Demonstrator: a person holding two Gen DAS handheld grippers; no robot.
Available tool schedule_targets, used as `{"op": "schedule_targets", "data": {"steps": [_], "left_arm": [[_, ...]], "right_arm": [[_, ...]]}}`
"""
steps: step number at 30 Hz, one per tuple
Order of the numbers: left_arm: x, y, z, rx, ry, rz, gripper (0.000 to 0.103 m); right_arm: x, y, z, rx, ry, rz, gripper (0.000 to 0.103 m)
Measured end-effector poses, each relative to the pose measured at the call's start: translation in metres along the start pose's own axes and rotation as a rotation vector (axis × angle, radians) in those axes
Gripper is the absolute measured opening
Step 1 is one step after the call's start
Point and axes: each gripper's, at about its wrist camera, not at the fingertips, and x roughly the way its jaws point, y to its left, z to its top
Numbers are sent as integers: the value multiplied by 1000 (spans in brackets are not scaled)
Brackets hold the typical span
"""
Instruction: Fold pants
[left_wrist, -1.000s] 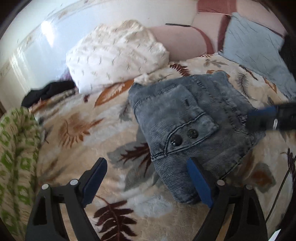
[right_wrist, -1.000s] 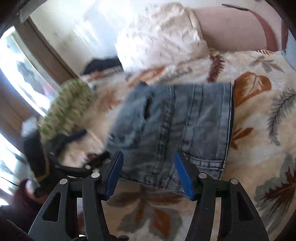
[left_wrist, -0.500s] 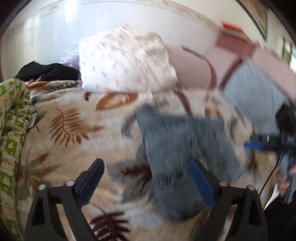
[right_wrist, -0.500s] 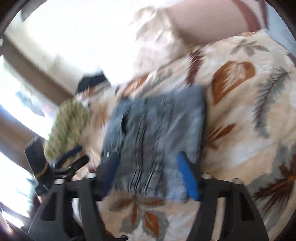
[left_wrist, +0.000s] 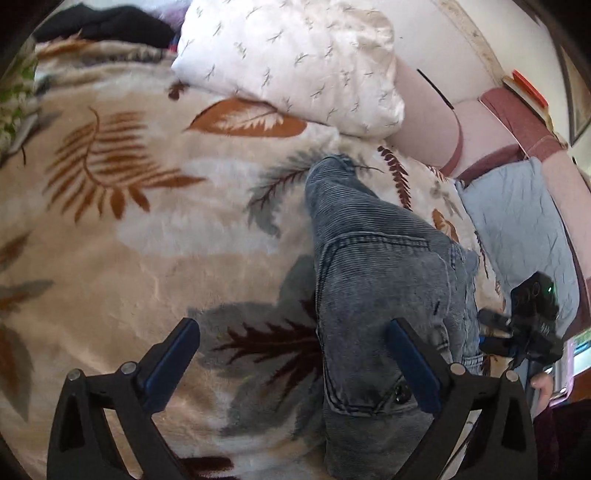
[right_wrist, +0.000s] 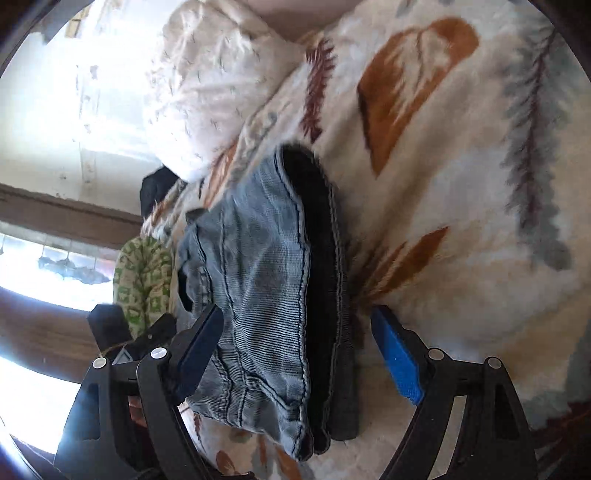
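Folded blue-grey jeans (left_wrist: 376, 288) lie in a thick stack on the leaf-print blanket (left_wrist: 147, 240). My left gripper (left_wrist: 293, 363) hangs low over the stack's left edge, its jaws opening. That edge runs between the blue pads, and the right pad (left_wrist: 410, 365) rests over the denim without pinching. In the right wrist view the jeans (right_wrist: 258, 277) show their layered side. My right gripper (right_wrist: 299, 352) straddles that end, open, the right pad (right_wrist: 397, 358) clear of the cloth. The right gripper's body (left_wrist: 524, 325) shows beyond the stack's far side.
A white patterned pillow (left_wrist: 295, 62) and a grey-blue pillow (left_wrist: 517, 229) lie against the pink headboard (left_wrist: 424, 122). A black garment (left_wrist: 103, 22) sits at the far corner. A green patterned cloth (right_wrist: 144, 280) lies by the bright window (right_wrist: 44, 266).
Both views have rolled and swung closer to the jeans. The right jaws have widened around the stack's end. The left gripper has shifted toward the stack's left edge.
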Motion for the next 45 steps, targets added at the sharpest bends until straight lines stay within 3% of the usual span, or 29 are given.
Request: {"op": "schedule_targets", "data": {"steps": [5, 9, 13, 17, 20, 23, 27, 28, 30, 31, 35, 38, 44, 45], "left_arm": [[6, 8, 4, -41, 41, -28, 103], [4, 4, 3, -27, 42, 6, 103], [-10, 11, 8, -67, 40, -39, 103], [12, 9, 7, -91, 99, -87, 103], [21, -5, 3, -45, 108, -104, 103], [26, -19, -1, -52, 155, -279, 103], [32, -40, -7, 71, 125, -223, 101], [35, -40, -8, 64, 132, -237, 98], [38, -36, -7, 48, 120, -271, 87], [38, -35, -5, 39, 114, -292, 80], [29, -26, -1, 18, 71, -326, 51], [26, -23, 1, 0, 40, -350, 38], [13, -29, 6, 43, -14, -358, 34], [11, -28, 8, 39, -22, -360, 34]], "right_arm": [[0, 0, -1, -33, 13, -8, 82], [-3, -8, 0, -9, 14, 9, 81], [-1, -5, -2, -43, 27, -12, 81], [8, -6, 4, -26, 30, 84, 86], [20, 1, 7, -56, 47, 143, 86], [33, 7, 10, -74, 50, 133, 86], [35, 11, 10, -89, 37, 162, 82], [34, 10, 9, -89, 34, 159, 79], [35, 5, 11, -69, 32, 145, 57], [35, 1, 12, -54, 31, 151, 53], [29, 4, 10, -74, 13, 154, 43], [24, 10, 9, -88, -8, 159, 38], [19, 29, 10, -142, -48, 150, 34], [17, 32, 11, -147, -54, 161, 29]]}}
